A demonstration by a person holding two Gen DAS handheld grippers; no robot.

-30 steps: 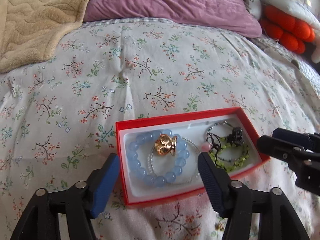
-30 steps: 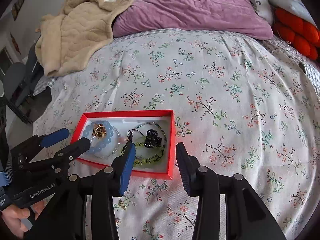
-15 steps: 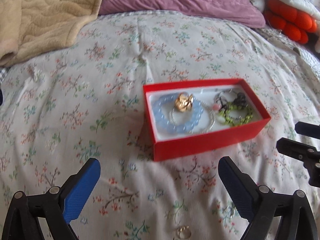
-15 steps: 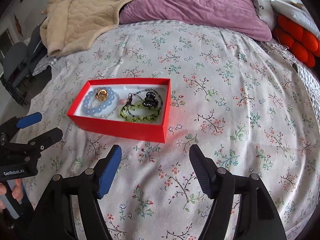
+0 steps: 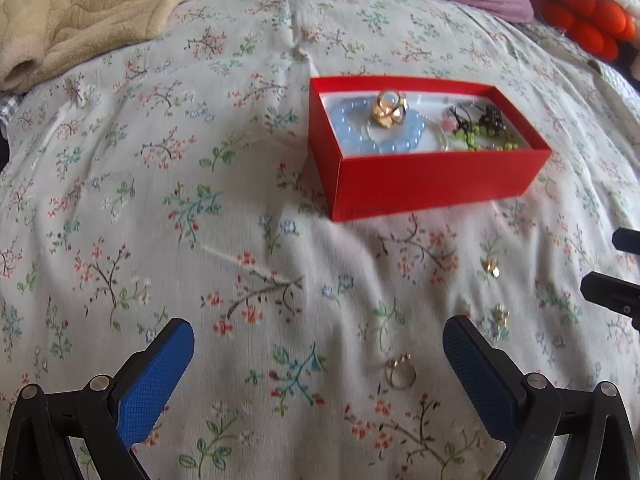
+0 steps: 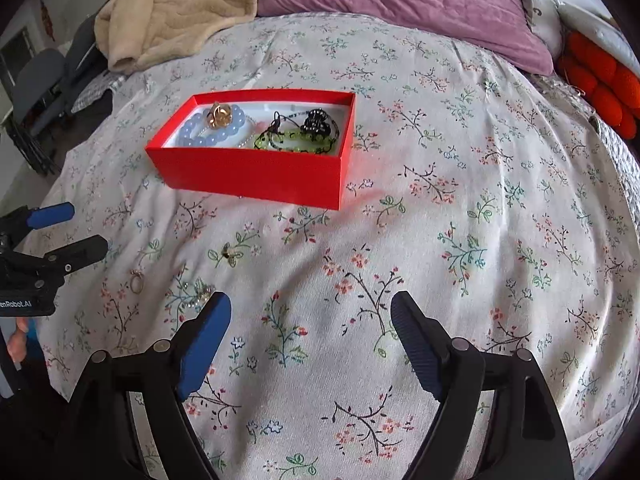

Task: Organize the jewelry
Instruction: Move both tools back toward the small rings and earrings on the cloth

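Both claws are seen pulled back from the red box (image 5: 432, 178), which a second ago was right between the fingers of each one. The box is now well apart from them, out on the flowered bed cover (image 5: 160, 200), at about 1 o'clock in the left view and about 11 o'clock in the right view. The left claw (image 5: 319, 364) is spread wider than it was and nothing is held in it. The right claw (image 6: 311, 340) is spread wide too, and it is empty.

Inside the box the blue bead bracelet (image 5: 376, 136) is seen with a gold piece (image 5: 389, 109) on top of it, and the green bead bracelet (image 5: 486, 140) lies beside it with a dark piece (image 5: 491, 117).

With the claws drawn back, small things are now shown lying loose on the bed, near the claws. A gold ring (image 5: 400, 374) lies just in front of the left claw, at about 5 o'clock in that view. Two more small gold bits (image 5: 493, 267) (image 5: 499, 316) lie close by, toward 4 o'clock.

So the job is judged not done yet. The loose pieces are still to be picked up and put in the box, and the ring looks like the nearest one for the left claw
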